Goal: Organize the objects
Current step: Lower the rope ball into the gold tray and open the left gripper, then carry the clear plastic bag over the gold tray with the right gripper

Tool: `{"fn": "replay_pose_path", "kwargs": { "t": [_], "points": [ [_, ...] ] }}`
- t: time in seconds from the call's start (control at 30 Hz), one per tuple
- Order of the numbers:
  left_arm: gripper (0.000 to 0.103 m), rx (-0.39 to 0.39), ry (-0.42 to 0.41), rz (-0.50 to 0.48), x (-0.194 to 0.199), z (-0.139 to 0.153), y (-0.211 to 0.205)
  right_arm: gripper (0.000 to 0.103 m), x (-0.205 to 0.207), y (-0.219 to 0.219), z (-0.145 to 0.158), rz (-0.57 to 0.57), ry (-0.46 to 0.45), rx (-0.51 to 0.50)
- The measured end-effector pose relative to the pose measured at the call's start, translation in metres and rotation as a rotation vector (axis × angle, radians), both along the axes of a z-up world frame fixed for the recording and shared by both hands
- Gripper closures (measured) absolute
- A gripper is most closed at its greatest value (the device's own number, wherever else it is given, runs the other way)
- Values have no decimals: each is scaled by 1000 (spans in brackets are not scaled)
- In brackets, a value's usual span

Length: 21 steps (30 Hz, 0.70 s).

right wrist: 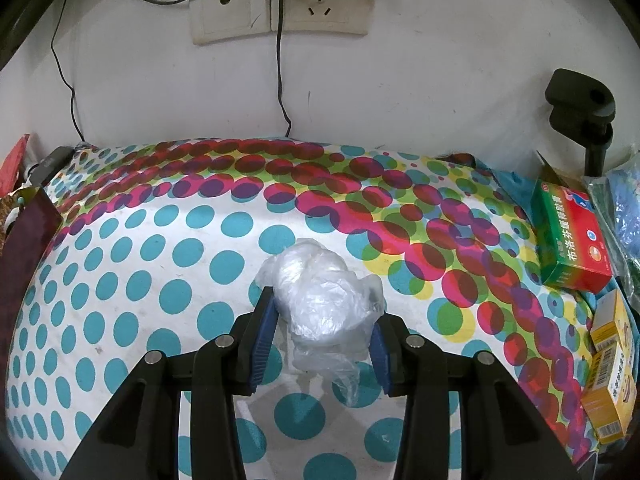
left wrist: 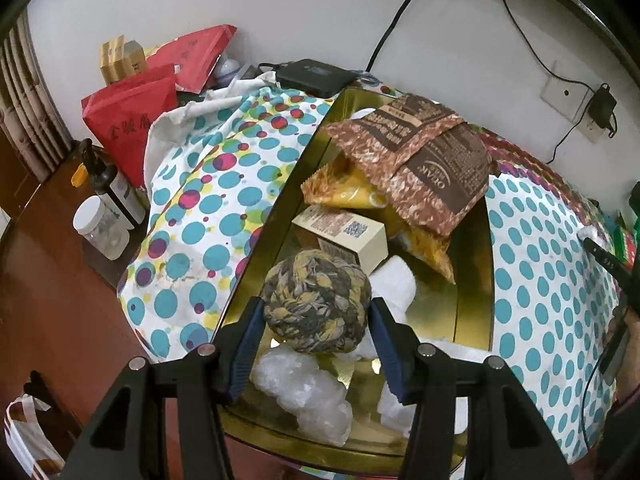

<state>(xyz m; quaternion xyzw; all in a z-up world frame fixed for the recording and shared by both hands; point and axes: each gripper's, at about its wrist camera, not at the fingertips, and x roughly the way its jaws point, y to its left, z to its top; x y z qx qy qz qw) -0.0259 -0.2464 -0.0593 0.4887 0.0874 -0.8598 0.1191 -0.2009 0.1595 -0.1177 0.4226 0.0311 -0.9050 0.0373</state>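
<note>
In the left wrist view my left gripper (left wrist: 317, 312) is shut on a round ball of pressed tea leaves (left wrist: 317, 300), held over a gold tin box (left wrist: 264, 232). The tin holds a brown snack bag (left wrist: 416, 156), a yellow packet (left wrist: 352, 192), a small cream carton (left wrist: 348, 236) and crumpled white plastic (left wrist: 304, 388). In the right wrist view my right gripper (right wrist: 322, 320) is shut on a crumpled clear plastic bag (right wrist: 320, 296), held above the dotted cloth (right wrist: 140, 280).
A black power bank (left wrist: 316, 76), red bags (left wrist: 132, 116), a dark bottle (left wrist: 112, 184) and a white jar (left wrist: 100, 228) stand left of the tin. A green-red medicine box (right wrist: 572, 240) and yellow cartons (right wrist: 608, 360) lie at right. Wall sockets (right wrist: 280, 4) with cables are behind.
</note>
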Motion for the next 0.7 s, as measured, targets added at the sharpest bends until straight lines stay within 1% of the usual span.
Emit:
{"fn": "replay_pose_path", "kwargs": {
  "t": [0.23,0.37,0.5,0.63,0.7],
  "points": [
    [47,-37,-13,-5,0,-3,2,63,0,-1,-1,1,-1,7],
    [47,-11,-21,15,0,-4,-4,63,0,-1,-1,1,-3,9],
    [47,-47,-26,20,2,-2,-3,63,1,0,-1,0,-4,8],
    [47,-24,-13,16,6,0,-3,63,1,-1,-2,-1,-3,10],
    [47,-31,-6,18,8,2,-2,63,0,-2,-2,-1,-3,11]
  ]
}}
